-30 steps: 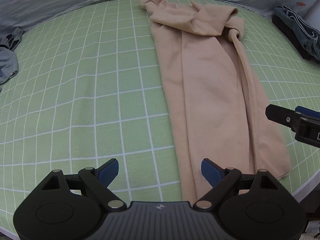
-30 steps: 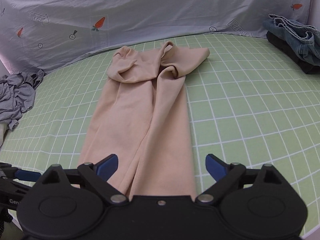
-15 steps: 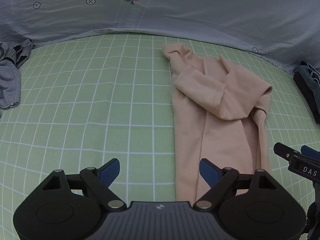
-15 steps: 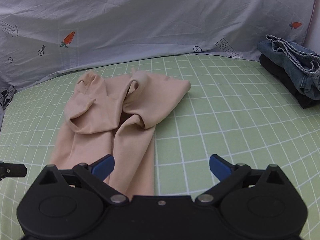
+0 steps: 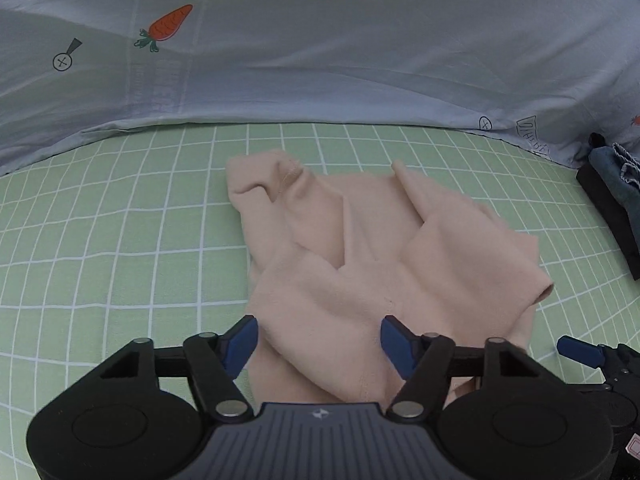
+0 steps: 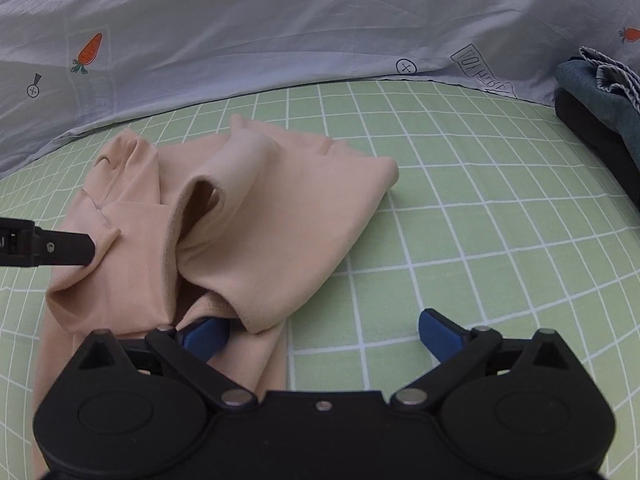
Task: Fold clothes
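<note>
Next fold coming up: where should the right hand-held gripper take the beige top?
Probably the folded-over sleeve cuff of the beige top, coming in from the near side. Its edge lies loose and slightly raised just ahead of the right hand-held gripper, which stands open.

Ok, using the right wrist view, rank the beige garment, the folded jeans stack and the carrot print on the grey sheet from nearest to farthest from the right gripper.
From the right gripper:
1. Beige garment: directly ahead and to the left, its folded edge over the left fingertip.
2. Folded jeans stack: far right, on the green checked cover.
3. Carrot print: upper left, on the grey sheet behind.
</note>
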